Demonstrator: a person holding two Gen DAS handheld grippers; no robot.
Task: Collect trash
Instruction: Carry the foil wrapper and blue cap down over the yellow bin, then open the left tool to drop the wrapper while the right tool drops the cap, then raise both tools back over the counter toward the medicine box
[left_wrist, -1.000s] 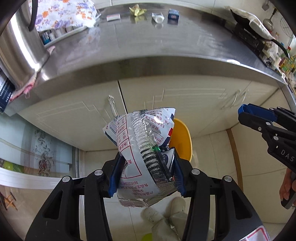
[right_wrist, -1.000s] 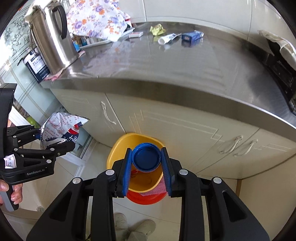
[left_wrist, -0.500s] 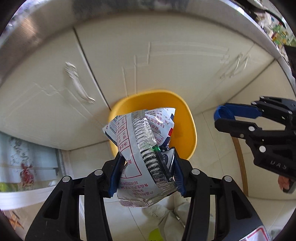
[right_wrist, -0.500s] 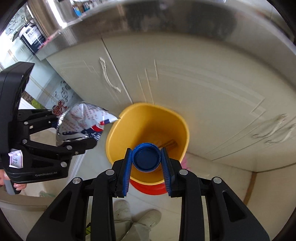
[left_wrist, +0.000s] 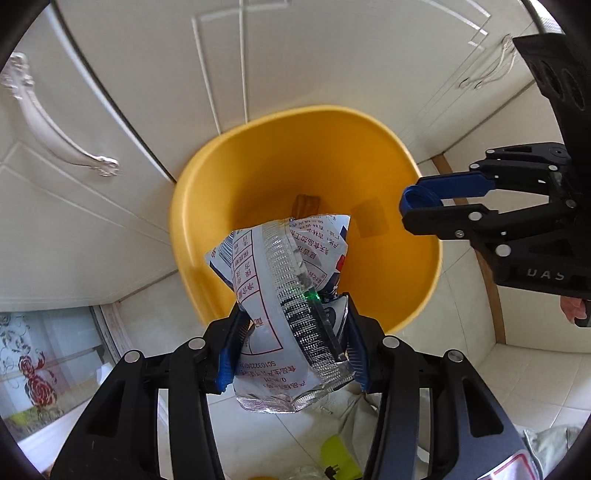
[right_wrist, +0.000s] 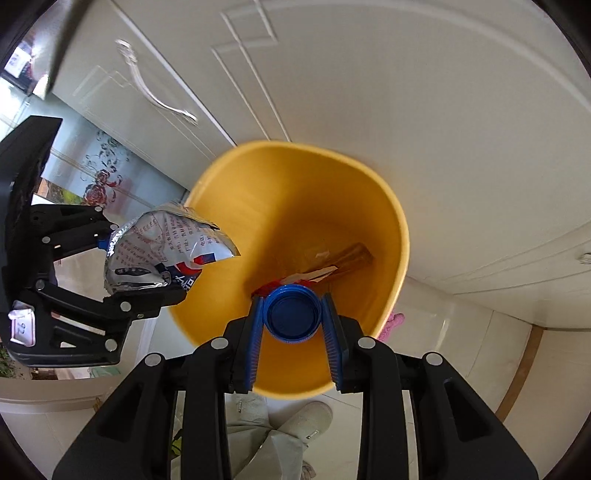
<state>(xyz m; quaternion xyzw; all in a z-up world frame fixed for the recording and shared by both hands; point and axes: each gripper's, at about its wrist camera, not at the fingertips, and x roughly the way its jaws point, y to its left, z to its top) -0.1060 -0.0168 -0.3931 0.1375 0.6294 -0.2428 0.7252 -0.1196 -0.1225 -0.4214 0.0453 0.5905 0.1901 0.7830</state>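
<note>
A yellow trash bin (left_wrist: 258, 177) (right_wrist: 295, 192) stands on the floor against the cream cabinets, seen from above. My left gripper (left_wrist: 293, 332) (right_wrist: 110, 266) is shut on a crumpled silver foil wrapper (left_wrist: 284, 306) (right_wrist: 162, 247), which hangs over the bin's near-left rim. My right gripper (right_wrist: 293, 315) (left_wrist: 421, 206) is shut on a round blue bottle cap (right_wrist: 291, 314) (left_wrist: 419, 197), held over the bin's mouth at its right side. Brown and white scraps (right_wrist: 343, 262) lie at the bin's bottom.
Cream cabinet doors with a silver handle (left_wrist: 55, 133) rise right behind the bin. A glass door with a red flower pattern (left_wrist: 33, 373) is at the left. The person's shoes (right_wrist: 306, 417) stand on the tiled floor below the bin. A pink cloth (right_wrist: 393, 323) lies beside it.
Both grippers have come down from counter height to just above the yellow bin, still gripping the wrapper and the cap. The countertop has left the view.
</note>
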